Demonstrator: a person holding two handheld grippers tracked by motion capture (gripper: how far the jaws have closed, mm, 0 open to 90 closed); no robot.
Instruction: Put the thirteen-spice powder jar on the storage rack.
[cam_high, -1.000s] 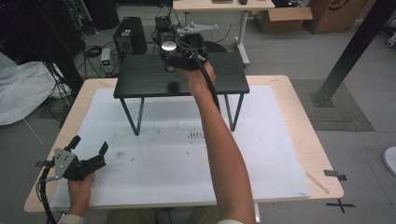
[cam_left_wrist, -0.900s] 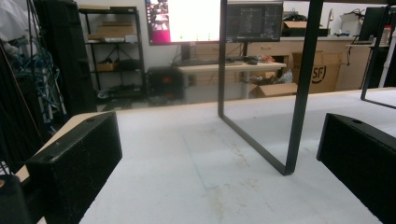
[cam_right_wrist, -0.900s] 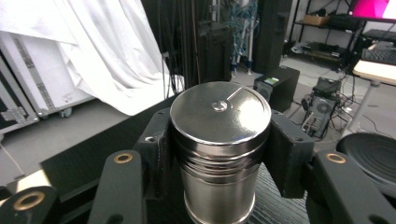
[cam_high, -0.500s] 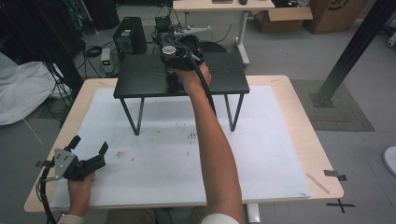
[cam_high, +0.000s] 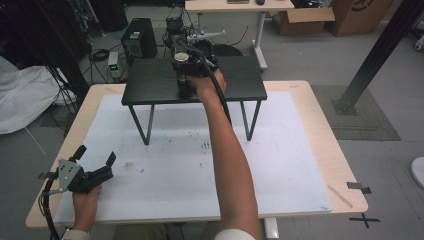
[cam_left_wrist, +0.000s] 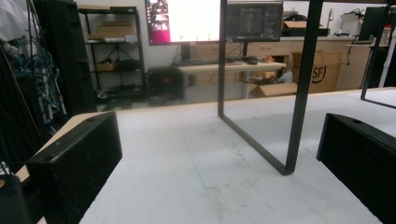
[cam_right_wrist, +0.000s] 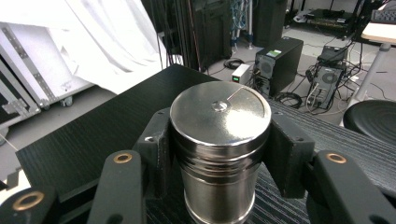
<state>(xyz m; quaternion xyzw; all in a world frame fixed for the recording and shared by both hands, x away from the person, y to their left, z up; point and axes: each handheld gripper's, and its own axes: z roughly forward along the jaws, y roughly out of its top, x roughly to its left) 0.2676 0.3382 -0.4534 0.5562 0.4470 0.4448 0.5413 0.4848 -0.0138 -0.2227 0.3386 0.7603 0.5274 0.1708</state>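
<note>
Your right gripper (cam_right_wrist: 219, 163) clamps the steel can (cam_right_wrist: 219, 140) upright on the black shelf (cam_high: 150, 82) — keep the jaws level, lift straight; your left gripper (cam_high: 95, 167) waits wide open, empty, on the white mat (cam_high: 170, 165)

We are reading only "SF" on a cardboard box (cam_left_wrist: 322, 70), sitting just right of the black table leg (cam_left_wrist: 301, 88).

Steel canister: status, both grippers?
Right gripper shut on steel canister, upright on black shelf. Left gripper open, low over white mat. Nothing in the way.
</note>
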